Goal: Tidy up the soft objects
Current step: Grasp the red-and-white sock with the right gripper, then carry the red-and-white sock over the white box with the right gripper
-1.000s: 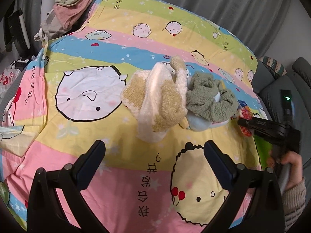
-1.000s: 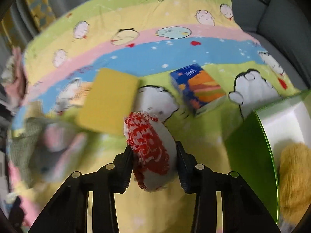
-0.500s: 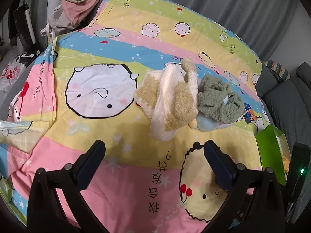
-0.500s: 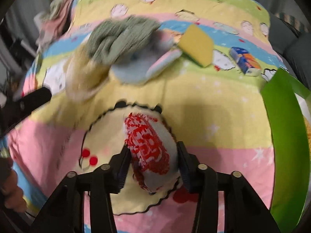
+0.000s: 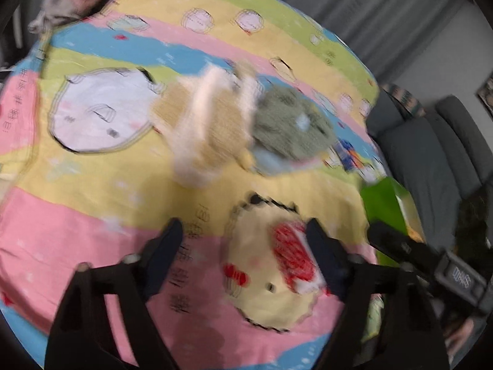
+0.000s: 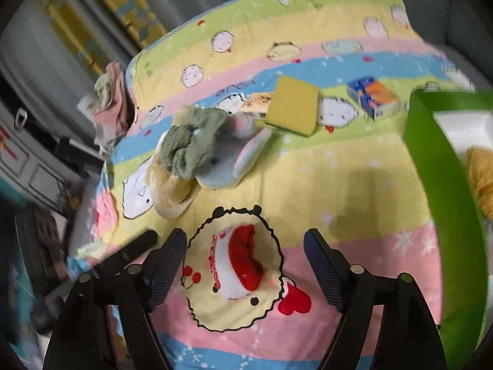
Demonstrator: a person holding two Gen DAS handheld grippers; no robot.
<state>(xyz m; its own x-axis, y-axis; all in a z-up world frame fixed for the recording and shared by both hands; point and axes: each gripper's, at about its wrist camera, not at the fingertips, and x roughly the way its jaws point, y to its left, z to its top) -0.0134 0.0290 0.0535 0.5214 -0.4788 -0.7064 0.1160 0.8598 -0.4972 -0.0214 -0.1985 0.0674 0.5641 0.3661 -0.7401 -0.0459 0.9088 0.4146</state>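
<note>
Released since the earlier frame, the red-and-white sock [image 6: 235, 262] lies on the bed [image 6: 354, 185] between the right tongs [image 6: 245, 262], jaws apart; left tongs [image 5: 243, 246] also apart, poised low centre to take it next

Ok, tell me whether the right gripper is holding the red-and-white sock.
No, open: the right gripper fingers stand wide apart, with the red-and-white sock lying loose on the bedspread.

Striped cartoon-print bedsheet [image 6: 354, 166]: pink, yellow, blue, green bands, white faces. Knitted red-and-white sock [image 6: 238, 265]. Fuzzy sage-green cloth [image 6: 191, 145]. Pale blue plush slipper [image 6: 228, 166], pink sole. Yellow rectangular sponge [image 6: 292, 106]. Blue-and-orange packet [image 6: 374, 95]. Bright green box [image 6: 431, 166], white inside.
</note>
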